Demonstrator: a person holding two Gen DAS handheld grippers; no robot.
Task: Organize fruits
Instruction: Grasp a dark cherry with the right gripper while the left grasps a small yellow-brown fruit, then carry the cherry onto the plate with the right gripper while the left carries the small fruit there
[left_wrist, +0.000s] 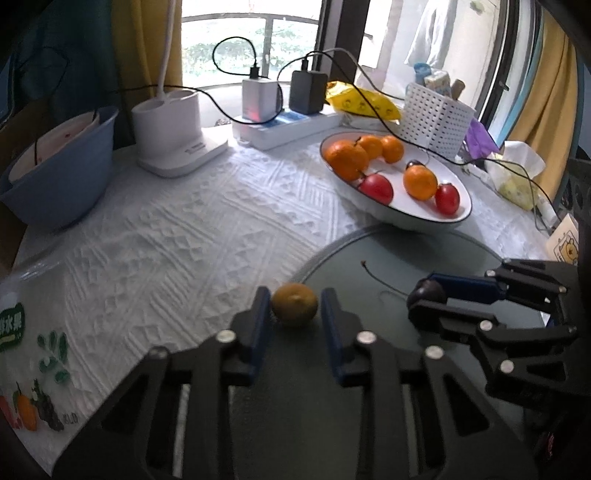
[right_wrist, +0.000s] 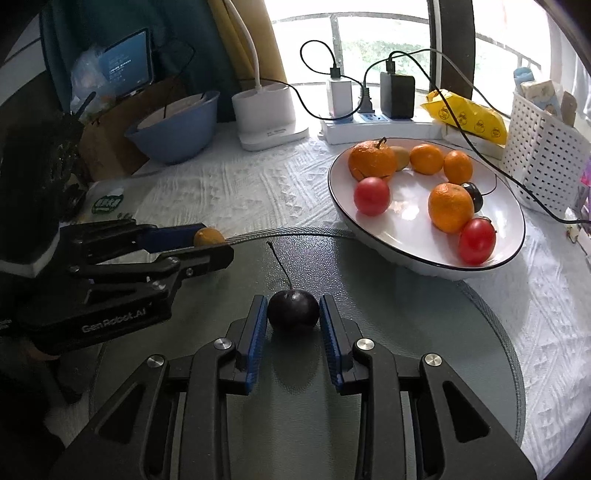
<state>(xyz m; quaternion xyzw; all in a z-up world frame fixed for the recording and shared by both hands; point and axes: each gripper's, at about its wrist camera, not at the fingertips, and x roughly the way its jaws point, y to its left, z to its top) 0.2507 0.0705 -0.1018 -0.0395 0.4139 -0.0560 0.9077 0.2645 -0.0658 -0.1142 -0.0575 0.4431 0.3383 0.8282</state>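
A white oval plate (left_wrist: 458, 177) (right_wrist: 513, 214) holds several oranges, two red tomatoes and a dark cherry. My left gripper (left_wrist: 294, 306) has its blue-padded jaws closed around a small greenish-orange citrus (left_wrist: 294, 303) at the edge of the grey round mat (left_wrist: 369, 251); it also shows in the right wrist view (right_wrist: 208, 236). My right gripper (right_wrist: 293, 312) has its jaws closed around a dark cherry (right_wrist: 293, 309) with a long stem, resting on the mat (right_wrist: 424, 314). The right gripper also shows in the left wrist view (left_wrist: 424, 295).
A blue bowl (left_wrist: 55, 177), a white lamp base (left_wrist: 177, 129), a power strip with chargers (left_wrist: 288, 122) and trailing cables, a yellow packet (left_wrist: 362, 99) and a white perforated basket (left_wrist: 436, 114) line the back. A printed bag (left_wrist: 26, 354) lies at the left.
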